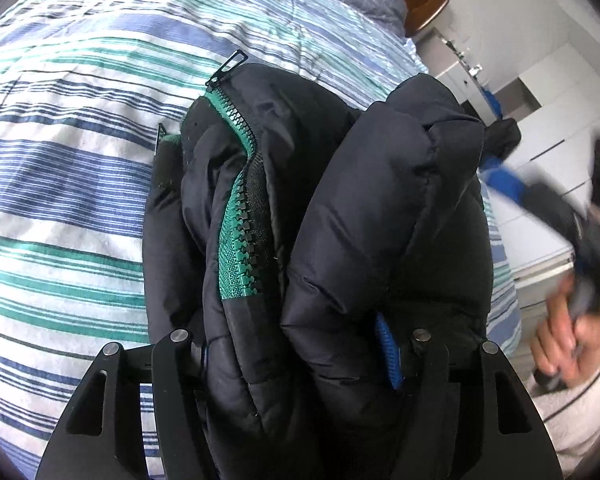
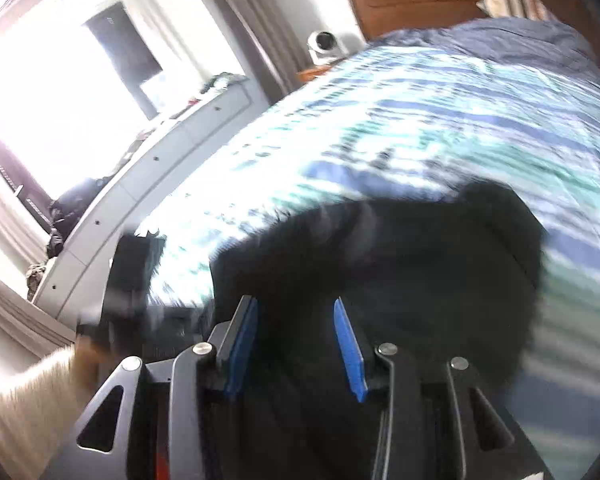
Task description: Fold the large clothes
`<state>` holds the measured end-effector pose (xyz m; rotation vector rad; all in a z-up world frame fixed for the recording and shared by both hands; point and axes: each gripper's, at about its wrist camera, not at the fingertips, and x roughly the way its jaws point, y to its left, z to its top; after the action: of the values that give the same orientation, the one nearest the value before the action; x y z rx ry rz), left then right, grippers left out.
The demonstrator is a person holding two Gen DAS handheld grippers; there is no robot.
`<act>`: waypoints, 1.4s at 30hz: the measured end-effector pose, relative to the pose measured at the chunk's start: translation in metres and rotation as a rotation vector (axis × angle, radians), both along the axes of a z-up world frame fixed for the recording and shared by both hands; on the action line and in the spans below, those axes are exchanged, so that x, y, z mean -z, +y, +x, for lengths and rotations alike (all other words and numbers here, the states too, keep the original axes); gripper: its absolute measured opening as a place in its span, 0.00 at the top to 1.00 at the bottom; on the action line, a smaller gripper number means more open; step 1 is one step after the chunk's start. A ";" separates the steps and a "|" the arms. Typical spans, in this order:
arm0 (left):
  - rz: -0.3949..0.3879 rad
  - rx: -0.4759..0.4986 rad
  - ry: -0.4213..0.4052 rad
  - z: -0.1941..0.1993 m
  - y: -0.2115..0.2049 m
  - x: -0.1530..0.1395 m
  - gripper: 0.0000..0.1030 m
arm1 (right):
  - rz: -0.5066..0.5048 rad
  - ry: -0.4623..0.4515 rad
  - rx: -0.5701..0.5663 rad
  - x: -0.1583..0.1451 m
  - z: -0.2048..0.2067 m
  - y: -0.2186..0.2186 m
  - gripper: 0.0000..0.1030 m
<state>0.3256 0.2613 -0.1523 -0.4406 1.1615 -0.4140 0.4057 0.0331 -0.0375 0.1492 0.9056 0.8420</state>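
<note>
Jacket (image 1: 320,208) bunched between left tongs (image 1: 300,360), on bedspread (image 1: 68,184).

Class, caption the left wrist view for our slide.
Left tongs clamp a bunched black puffer jacket, green zipper showing, above a striped bedspread.

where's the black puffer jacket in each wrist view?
Left wrist: black puffer jacket fills centre, bunched between the left gripper fingers, green zipper showing.
Right wrist: blurred dark mass lower centre, ahead of the right gripper.
Shared landmark: striped bedspread.

Black jacket (image 1: 332,216) on striped bed (image 1: 68,168).
</note>
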 end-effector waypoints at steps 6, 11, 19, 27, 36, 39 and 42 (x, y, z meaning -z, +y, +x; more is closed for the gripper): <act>-0.056 -0.025 0.029 0.002 0.018 0.015 0.39 | -0.206 0.072 -0.079 0.057 0.044 0.068 0.62; -0.079 -0.032 0.043 0.010 0.026 0.033 0.39 | -0.386 0.098 -0.110 0.089 0.047 0.096 0.62; -0.129 -0.072 0.042 0.012 0.037 0.049 0.40 | -0.396 0.100 -0.081 0.113 0.055 0.098 0.62; -0.107 -0.055 0.030 0.002 0.034 0.039 0.39 | -0.304 -0.035 -0.103 0.021 -0.025 0.040 0.59; -0.090 -0.055 0.021 0.003 0.026 0.038 0.38 | -0.255 0.032 -0.055 0.020 -0.150 -0.053 0.59; -0.089 -0.052 0.010 0.001 0.021 0.037 0.37 | -0.263 0.065 -0.031 0.047 -0.150 -0.052 0.59; -0.111 -0.059 -0.004 -0.005 0.021 0.040 0.35 | -0.239 0.133 -0.019 0.091 -0.140 -0.046 0.60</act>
<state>0.3208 0.2828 -0.1921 -0.5690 1.1229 -0.4288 0.2654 -0.0131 -0.1281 -0.0122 1.1272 0.7413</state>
